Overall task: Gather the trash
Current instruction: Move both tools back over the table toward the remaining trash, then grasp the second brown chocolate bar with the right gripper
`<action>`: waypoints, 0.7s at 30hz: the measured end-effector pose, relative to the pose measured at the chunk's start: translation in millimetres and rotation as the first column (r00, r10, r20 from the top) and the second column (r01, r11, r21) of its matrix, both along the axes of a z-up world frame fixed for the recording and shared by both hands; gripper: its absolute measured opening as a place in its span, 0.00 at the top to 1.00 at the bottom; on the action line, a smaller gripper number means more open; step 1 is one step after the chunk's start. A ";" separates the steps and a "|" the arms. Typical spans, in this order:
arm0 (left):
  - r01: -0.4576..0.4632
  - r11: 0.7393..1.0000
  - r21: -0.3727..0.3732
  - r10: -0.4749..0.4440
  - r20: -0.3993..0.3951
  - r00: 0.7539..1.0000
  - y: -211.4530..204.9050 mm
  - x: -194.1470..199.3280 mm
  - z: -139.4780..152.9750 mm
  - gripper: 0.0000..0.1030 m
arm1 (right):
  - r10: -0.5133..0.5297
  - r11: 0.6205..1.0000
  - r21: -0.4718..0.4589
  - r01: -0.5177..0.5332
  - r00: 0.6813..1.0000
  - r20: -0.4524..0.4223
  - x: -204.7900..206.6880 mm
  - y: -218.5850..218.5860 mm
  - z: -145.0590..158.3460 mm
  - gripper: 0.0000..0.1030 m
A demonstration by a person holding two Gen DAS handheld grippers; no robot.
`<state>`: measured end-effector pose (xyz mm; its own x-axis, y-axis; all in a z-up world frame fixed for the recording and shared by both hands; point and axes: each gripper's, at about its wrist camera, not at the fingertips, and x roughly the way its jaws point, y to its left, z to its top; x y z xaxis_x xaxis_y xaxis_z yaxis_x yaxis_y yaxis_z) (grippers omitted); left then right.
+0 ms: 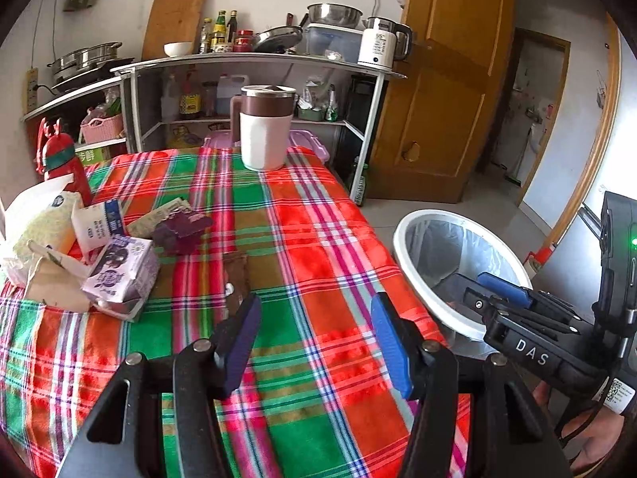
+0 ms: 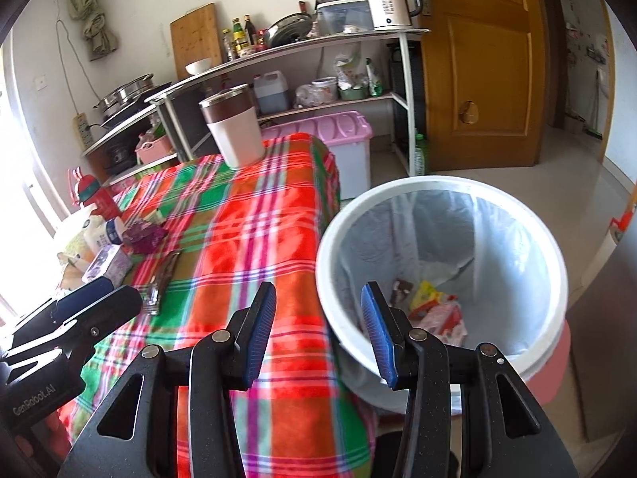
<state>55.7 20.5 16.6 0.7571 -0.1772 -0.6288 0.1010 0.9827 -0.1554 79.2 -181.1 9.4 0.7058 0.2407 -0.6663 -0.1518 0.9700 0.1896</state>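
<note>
I see the table under its red, green and pink plaid cloth [image 1: 302, 239]. Beside its edge stands the white round bin with a clear liner [image 2: 438, 199]; wrappers lie at its bottom. A white jug with a brown band [image 1: 264, 127] stands at the far end. A purple-printed carton [image 1: 119, 275], a dark purple wrapper [image 1: 181, 231] and a flat brown sachet [image 1: 237, 275] lie on the cloth. My left gripper [image 1: 314, 342], jaws apart and empty, hangs over the cloth. My right gripper [image 2: 318, 334], marked "DAS", jaws apart and empty, hangs at the bin rim.
</note>
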 end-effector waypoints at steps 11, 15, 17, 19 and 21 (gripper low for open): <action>-0.152 0.988 -0.005 0.152 -0.015 0.988 70.5 -15.0 -16.3 0.42 | 0.134 0.991 0.009 -0.134 0.991 -0.018 3.1 69.5 -9.5 0.55; -0.187 0.982 -0.005 0.187 -0.022 0.982 90.1 -16.7 -20.0 0.42 | 0.183 0.983 0.002 -0.183 0.983 -0.029 6.9 97.3 -13.6 0.55; -0.203 0.979 -0.010 0.202 -0.021 0.979 100.9 -18.7 -21.2 0.42 | 0.207 0.978 -0.008 -0.207 0.978 -0.029 9.2 111.4 -14.6 0.55; -0.219 0.976 -0.009 0.218 -0.027 0.976 109.9 -18.2 -22.7 0.42 | 0.223 0.974 -0.020 -0.224 0.974 -0.030 11.8 123.1 -16.4 0.55; -0.229 0.973 -0.011 0.228 -0.030 0.973 117.8 -17.7 -24.2 0.42 | 0.236 0.971 -0.025 -0.237 0.971 -0.037 16.6 133.1 -18.9 0.55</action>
<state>38.0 138.3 -7.6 0.7604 -0.0109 -0.6494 -0.1307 0.9768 -0.1695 95.7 -48.0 -9.6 0.6081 0.3779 -0.6981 -0.3716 0.9126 0.1704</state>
